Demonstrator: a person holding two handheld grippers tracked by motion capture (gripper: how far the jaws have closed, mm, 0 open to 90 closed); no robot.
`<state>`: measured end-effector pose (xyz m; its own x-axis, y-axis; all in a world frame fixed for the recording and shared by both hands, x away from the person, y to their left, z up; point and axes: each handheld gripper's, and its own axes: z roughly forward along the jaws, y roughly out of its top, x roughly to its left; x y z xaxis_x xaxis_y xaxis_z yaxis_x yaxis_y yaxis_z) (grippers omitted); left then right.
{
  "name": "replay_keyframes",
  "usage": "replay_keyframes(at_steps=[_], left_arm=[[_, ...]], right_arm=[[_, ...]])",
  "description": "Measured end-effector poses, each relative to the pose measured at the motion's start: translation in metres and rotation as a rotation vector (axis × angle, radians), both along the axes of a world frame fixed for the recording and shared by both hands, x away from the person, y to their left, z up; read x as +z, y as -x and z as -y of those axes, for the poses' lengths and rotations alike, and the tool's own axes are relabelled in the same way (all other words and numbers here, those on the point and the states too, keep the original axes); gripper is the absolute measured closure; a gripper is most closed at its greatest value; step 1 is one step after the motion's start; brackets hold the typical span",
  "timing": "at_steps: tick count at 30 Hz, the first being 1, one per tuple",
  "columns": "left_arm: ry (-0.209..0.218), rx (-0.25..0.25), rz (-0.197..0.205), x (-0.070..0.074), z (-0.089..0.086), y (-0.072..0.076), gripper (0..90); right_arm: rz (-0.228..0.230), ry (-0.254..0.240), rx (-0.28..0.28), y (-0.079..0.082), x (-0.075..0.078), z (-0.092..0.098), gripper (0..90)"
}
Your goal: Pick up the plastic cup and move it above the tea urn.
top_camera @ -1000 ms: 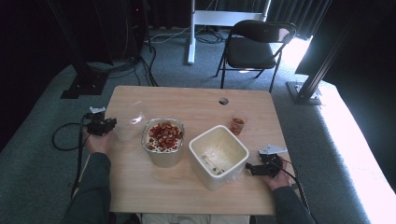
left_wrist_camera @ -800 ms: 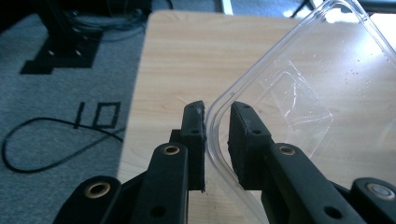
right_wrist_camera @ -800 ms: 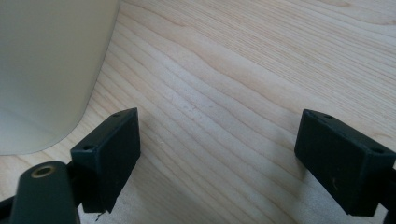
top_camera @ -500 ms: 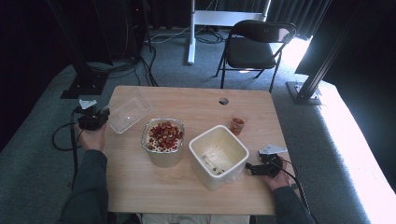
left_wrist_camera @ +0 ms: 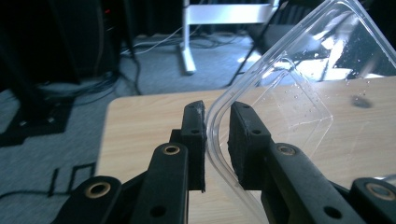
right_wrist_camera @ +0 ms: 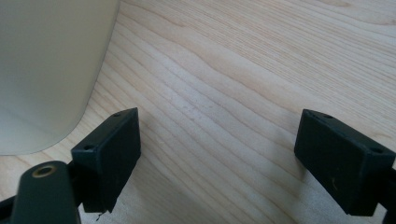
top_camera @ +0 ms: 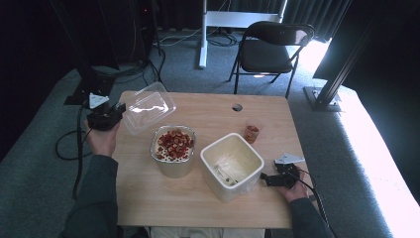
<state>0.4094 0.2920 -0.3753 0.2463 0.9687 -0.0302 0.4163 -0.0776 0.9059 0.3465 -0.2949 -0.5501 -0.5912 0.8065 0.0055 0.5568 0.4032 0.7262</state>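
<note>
My left gripper is shut on the rim of a clear plastic lid, holding it in the air over the table's far left corner. In the left gripper view the lid's edge runs between the two pads, and the gripper pinches it. A container of red and cream pieces stands uncovered at the table's middle. My right gripper rests open on the wood beside a white square tub. Nothing lies between its jaws, and the tub's wall is at their left.
A small cup with red contents stands right of the bowl. The wooden table has a cable hole near its far edge. A black folding chair stands beyond it. Cables trail off the left side.
My left gripper has lifted the clear lid up and away from the table's left edge, and the lid now lies flatter. The right gripper has stayed put.
</note>
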Motion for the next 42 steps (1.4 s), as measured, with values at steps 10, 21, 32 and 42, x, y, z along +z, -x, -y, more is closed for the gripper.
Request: replay_keyframes(at_steps=[10,21,32,42], left_arm=[[-0.010,-0.129,0.017,0.019,0.040,0.014,77.5],[-0.035,-0.331,0.016,0.033,0.105,0.033,77.3],[-0.023,-0.453,0.014,0.034,0.142,0.048,77.1],[-0.063,-0.515,0.015,0.034,0.165,0.058,75.9]], right_arm=[[0.000,-0.001,0.000,0.000,0.000,0.000,14.0],[0.001,0.000,0.001,0.000,0.000,0.000,14.0],[0.000,0.001,0.003,0.000,0.000,0.000,14.0],[0.000,0.000,0.004,0.000,0.000,0.001,14.1]])
